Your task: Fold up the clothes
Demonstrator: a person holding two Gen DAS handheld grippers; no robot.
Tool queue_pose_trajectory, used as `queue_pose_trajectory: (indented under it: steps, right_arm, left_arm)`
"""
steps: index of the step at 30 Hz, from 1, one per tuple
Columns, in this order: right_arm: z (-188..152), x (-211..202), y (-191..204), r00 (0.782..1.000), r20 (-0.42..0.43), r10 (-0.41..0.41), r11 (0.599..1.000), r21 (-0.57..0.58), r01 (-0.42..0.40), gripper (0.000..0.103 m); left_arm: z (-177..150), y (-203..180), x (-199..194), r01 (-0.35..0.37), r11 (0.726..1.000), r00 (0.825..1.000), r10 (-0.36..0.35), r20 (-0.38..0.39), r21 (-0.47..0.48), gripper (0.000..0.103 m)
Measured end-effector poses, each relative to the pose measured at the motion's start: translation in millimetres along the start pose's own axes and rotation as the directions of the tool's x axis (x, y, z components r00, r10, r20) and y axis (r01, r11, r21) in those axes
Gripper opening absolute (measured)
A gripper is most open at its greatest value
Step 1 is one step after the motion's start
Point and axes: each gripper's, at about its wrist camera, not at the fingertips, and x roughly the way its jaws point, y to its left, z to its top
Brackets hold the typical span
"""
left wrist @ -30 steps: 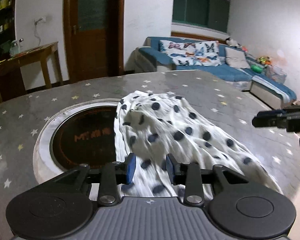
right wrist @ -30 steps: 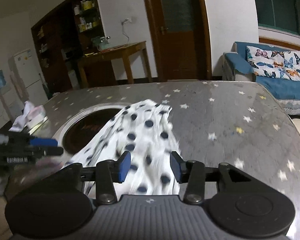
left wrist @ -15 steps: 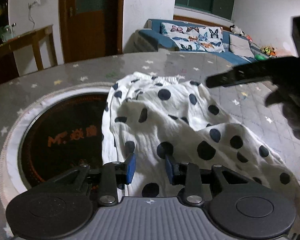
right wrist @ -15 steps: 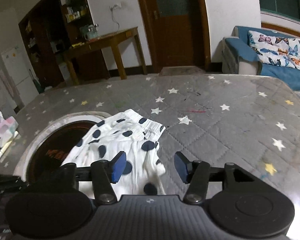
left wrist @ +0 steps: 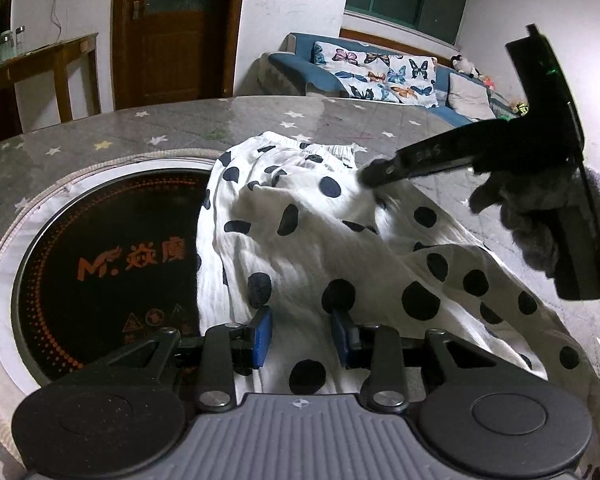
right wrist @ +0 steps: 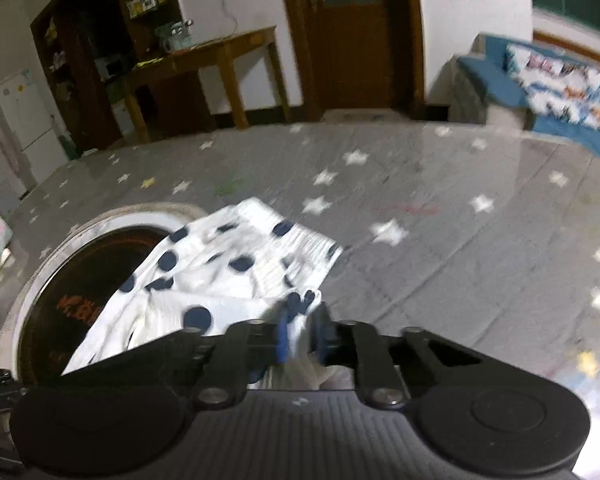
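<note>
A white polka-dot garment [left wrist: 312, 240] lies rumpled on the star-patterned bench [left wrist: 140, 128] (partly over a round cooktop [left wrist: 100, 264]); the right hand-held gripper [right wrist: 300, 336] pinches its cloth, while the left hand-held gripper [left wrist: 302, 336] hovers parted above it.

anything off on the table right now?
Yes: the garment lies crumpled, its left edge draped over the cooktop set into the table, an odd spot for folding. Right claw pinches cloth; left claw is open.
</note>
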Motion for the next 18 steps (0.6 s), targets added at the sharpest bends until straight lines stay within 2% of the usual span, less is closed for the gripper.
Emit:
queue_pose_trajectory:
  steps: [3,6,8,10,12,13,14,15,16,18]
  right_arm:
    - [5.9,-16.8,-7.8,0.996,0.047,-0.075,0.997,-0.008,0.076,0.006]
    - [11.9,-34.1,-18.4,0.981,0.097,-0.168,0.985,-0.008,0.170,0.006]
    - [13.6,-46.5,-28.5,0.956,0.132,-0.261,0.965,0.005,0.262,0.006]
    - [13.4,-55.3,-39.0,0.919,0.141,-0.367,0.930,0.023,0.368,0.006]
    - [11.2,-58.3,-50.0,0.882,0.123,-0.454,0.890,0.027,0.455,0.007]
    - [9.1,-55.9,-54.7,0.873,0.089,-0.480,0.877,0.026,0.480,0.008]
    - [7.0,-53.5,-59.5,0.861,0.056,-0.505,0.863,0.023,0.505,0.011]
    - [5.0,-51.1,-64.3,0.848,0.022,-0.530,0.848,0.020,0.530,0.018]
    - [2.9,-49.2,-68.1,0.836,-0.004,-0.549,0.836,0.017,0.549,0.020]
    - [-1.1,-50.0,-67.8,0.836,0.000,-0.549,0.836,0.015,0.549,0.022]
  left_arm:
    - [0.6,2.3,0.4,0.005,1.000,1.000,-0.005,0.002,-0.006,0.039]
    - [0.4,5.1,0.2,0.011,1.000,1.000,-0.011,0.005,-0.010,0.041]
    - [0.3,6.8,0.6,0.014,1.000,1.000,-0.014,0.007,-0.011,0.041]
    - [0.4,7.9,1.2,0.016,1.000,1.000,-0.016,0.009,-0.013,0.041]
    - [0.4,8.1,1.4,0.015,1.000,1.000,-0.015,0.010,-0.012,0.041]
    - [0.4,8.0,1.5,0.015,1.000,1.000,-0.015,0.010,-0.012,0.041]
    - [0.4,8.1,1.6,0.014,1.000,1.000,-0.014,0.010,-0.012,0.041]
    - [0.4,8.1,1.6,0.012,1.000,1.000,-0.012,0.010,-0.011,0.041]
    - [0.3,8.0,1.5,0.009,1.000,1.000,-0.009,0.010,-0.010,0.041]
    - [0.4,8.0,1.1,0.002,1.000,1.000,-0.002,0.009,-0.008,0.041]
